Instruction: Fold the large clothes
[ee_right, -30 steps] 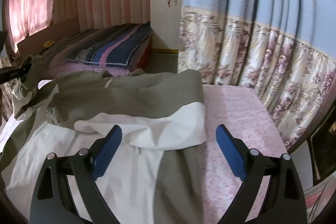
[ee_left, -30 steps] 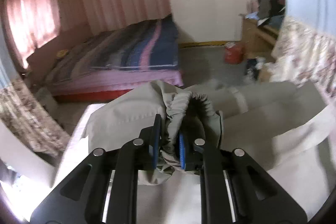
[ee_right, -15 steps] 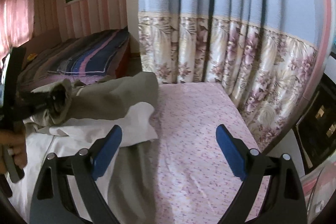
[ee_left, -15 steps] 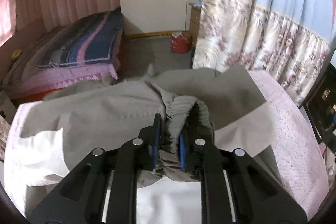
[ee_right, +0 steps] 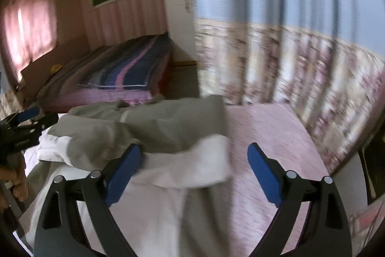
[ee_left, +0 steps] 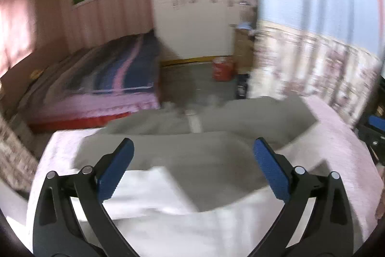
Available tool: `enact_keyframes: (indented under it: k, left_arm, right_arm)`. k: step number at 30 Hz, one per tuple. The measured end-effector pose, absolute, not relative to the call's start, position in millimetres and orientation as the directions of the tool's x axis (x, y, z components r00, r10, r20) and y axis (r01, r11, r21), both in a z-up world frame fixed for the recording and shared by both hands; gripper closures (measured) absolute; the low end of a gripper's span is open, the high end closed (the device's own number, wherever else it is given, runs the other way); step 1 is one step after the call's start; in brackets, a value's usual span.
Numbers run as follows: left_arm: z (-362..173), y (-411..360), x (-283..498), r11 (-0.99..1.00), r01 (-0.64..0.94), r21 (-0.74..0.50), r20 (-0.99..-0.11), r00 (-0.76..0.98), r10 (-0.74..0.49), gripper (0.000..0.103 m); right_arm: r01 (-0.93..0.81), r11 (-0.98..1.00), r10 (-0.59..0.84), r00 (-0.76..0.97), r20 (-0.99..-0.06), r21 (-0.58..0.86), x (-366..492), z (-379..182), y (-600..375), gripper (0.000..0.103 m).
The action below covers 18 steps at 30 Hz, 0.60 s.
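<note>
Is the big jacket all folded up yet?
Not yet. One part of the grey jacket already lies folded across its white lining on the pink sheet. The left gripper is opening with nothing in it, and the right gripper is open too. More folds remain.

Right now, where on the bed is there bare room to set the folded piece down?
The pink sheet lies bare to the right of the grey-and-white garment, up to the flowered curtain. A narrow strip shows at the garment's left edge, in the left wrist view. The middle is crowded: the garment covers it, with both open grippers above.
</note>
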State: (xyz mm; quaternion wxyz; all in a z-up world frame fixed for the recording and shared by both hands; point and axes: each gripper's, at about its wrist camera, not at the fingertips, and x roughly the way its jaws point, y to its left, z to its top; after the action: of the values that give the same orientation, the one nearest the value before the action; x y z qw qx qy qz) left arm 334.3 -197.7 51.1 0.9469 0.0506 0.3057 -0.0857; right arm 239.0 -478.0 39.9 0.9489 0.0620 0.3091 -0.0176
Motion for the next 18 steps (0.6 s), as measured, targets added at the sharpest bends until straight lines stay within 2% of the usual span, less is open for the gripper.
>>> enact_keyframes:
  k: [1,6,11,14,15,16,17,18]
  left_arm:
    - [50,-182,338,0.986,0.161,0.042,-0.592,0.799,-0.105,0.004]
    - [29,-105,352,0.999,0.043,0.030,-0.631,0.776,-0.015,0.004]
    - [8,-62,358,0.998,-0.016,0.065,-0.653,0.755,0.055,0.004]
    - [-1,-51,363,0.997,-0.033,0.065,-0.662,0.747,0.067,0.004]
    - [-3,-48,364,0.997,-0.034,0.062,-0.665,0.744,0.067,0.004]
    - [-4,-48,367,0.998,-0.035,0.061,-0.668,0.741,0.067,0.004]
    - [-5,-49,369,0.997,-0.037,0.066,-0.669,0.740,0.071,0.004]
    - [-6,-52,372,0.997,-0.035,0.070,-0.670,0.739,0.073,0.004]
  right_arm:
    - [0.052,0.993,0.019,0.808,-0.589,0.103,246,40,-466,0.004]
    - [-0.018,0.995,0.079,0.758,-0.648,0.101,285,9,-407,0.004]
    - [-0.030,0.994,0.098,0.690,-0.717,0.107,315,-30,-376,0.004]
    - [-0.042,0.977,0.185,0.645,-0.741,0.208,330,-47,-373,0.005]
    - [-0.067,0.967,0.232,0.644,-0.729,0.247,332,-49,-370,0.039]
    - [-0.083,0.967,0.235,0.645,-0.727,0.240,333,-49,-365,0.084]
    - [-0.097,0.971,0.229,0.652,-0.723,0.219,334,-46,-363,0.085]
    - [-0.100,0.971,0.227,0.661,-0.716,0.216,334,-42,-363,0.091]
